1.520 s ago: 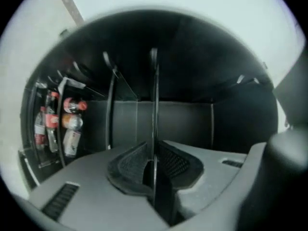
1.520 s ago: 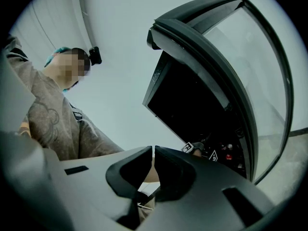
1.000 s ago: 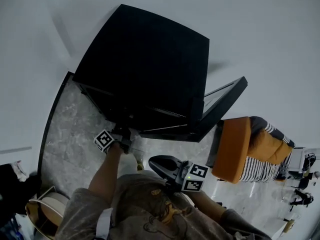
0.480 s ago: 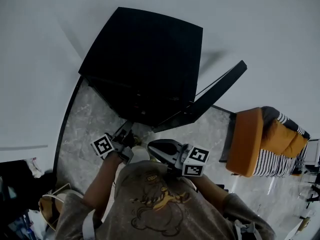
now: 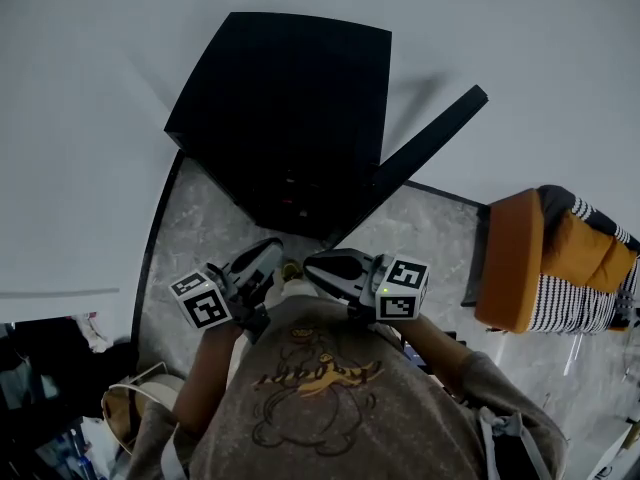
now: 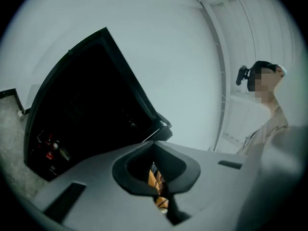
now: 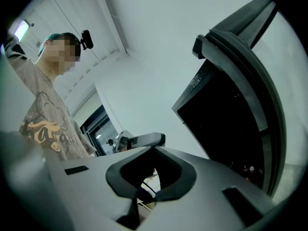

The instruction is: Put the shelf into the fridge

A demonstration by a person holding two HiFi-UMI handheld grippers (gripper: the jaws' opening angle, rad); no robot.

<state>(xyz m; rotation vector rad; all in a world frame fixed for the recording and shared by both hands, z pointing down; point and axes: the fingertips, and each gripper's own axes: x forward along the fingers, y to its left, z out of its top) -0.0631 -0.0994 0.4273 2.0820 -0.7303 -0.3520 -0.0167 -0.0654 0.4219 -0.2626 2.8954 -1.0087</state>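
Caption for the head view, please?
Left hand-held gripper and right hand-held gripper held shut before the black fridge, its door open.

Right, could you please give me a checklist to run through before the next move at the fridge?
1. The fridge has its door standing open: ok.
2. The left gripper has its jaws together and holds nothing: ok.
3. The right gripper has its jaws together and holds nothing: ok.
4. Both grippers are clear of the fridge, close to the person's chest: ok.
5. The shelf is seated inside: cannot tell, the interior is too dark.
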